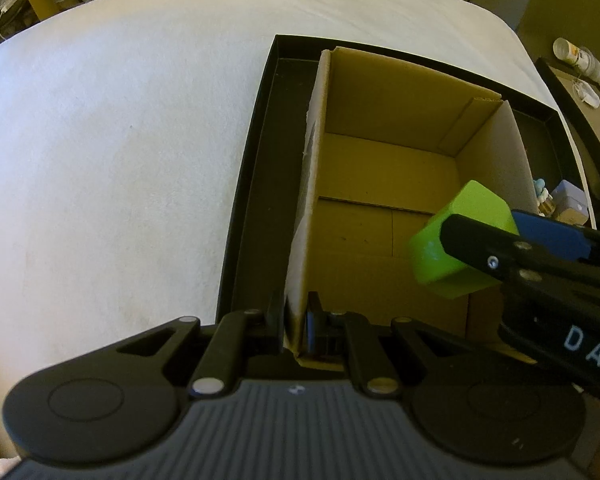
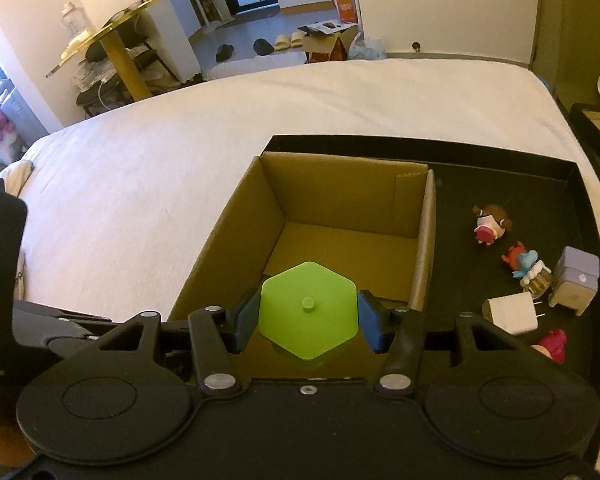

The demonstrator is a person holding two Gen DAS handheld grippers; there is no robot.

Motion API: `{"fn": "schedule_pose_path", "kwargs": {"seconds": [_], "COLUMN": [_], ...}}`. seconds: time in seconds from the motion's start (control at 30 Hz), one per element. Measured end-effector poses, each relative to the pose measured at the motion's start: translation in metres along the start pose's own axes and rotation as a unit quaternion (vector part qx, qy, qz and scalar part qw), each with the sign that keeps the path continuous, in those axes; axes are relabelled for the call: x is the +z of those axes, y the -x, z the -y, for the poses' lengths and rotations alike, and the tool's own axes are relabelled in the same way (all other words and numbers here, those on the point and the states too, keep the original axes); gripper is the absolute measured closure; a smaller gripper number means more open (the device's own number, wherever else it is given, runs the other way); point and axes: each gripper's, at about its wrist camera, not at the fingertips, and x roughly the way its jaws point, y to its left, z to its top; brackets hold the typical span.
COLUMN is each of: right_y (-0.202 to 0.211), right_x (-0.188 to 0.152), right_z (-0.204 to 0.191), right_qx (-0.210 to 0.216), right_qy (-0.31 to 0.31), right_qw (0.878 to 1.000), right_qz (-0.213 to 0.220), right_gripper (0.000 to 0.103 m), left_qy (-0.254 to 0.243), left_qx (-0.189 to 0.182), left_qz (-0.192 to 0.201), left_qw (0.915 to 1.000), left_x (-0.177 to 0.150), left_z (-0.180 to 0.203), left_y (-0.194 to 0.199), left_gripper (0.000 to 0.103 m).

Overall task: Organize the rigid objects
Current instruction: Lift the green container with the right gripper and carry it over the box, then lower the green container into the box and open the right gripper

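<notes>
2 grippers are engaged at the cardboard box [image 2: 340,216], which stands inside a shallow black tray [image 2: 572,184] on a white-covered bed [image 1: 120,140]. The box's left wall is pinched near its near corner by the left gripper [image 1: 296,320], its fingers pressed together on the cardboard, so the box appears to be steadied.

A green hexagonal block [image 2: 309,310] is gripped by the right gripper [image 2: 309,314], the blue pads [image 2: 374,320] being set against 2 opposite sides and a small peg on the block's face being turned toward the camera. In the left wrist view the block [image 1: 460,248] is seen held above the box's open interior, toward its near right part; how high it hangs over the floor cannot be judged well through the fisheye.

The coming move is judged to turn on 1 relation: the box floor lies directly below the block, so a short descent and a release would be called for. Several small figurines [image 2: 490,224], a white charger [image 2: 510,314] and a lilac toy [image 2: 574,280] are left on the tray to the right of the box, nearer the right gripper.
</notes>
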Motion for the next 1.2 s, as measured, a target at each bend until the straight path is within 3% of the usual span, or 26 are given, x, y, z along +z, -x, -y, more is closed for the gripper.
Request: {"fn": "schedule_pose_path", "kwargs": {"seconds": [0.1, 0.17, 0.23, 1.2], "right_y": [0.002, 0.007, 0.01, 0.065], "right_x": [0.003, 0.005, 0.007, -0.018], "right_z": [0.0, 0.001, 0.003, 0.044], "right_qx": [0.015, 0.024, 0.023, -0.023], "right_qy": [-0.008, -0.012, -0.015, -0.017], "right_qw": [1.0, 0.999, 0.999, 0.999], "right_qz": [0.015, 0.031, 0.038, 0.042], "right_gripper": [0.05, 0.042, 0.04, 0.04], "left_qy": [0.003, 0.003, 0.002, -0.008], "left_qx": [-0.001, -0.002, 0.001, 0.011], "left_qz": [-0.001, -0.001, 0.001, 0.007], "left_qw": [1.0, 1.0, 1.0, 0.9999], "left_x": [0.0, 0.0, 0.0, -0.001], "left_z": [-0.001, -0.001, 0.0, 0.005], "left_y": [0.0, 0.001, 0.002, 0.007], "left_gripper": [0.094, 0.093, 0.094, 0.093]}}
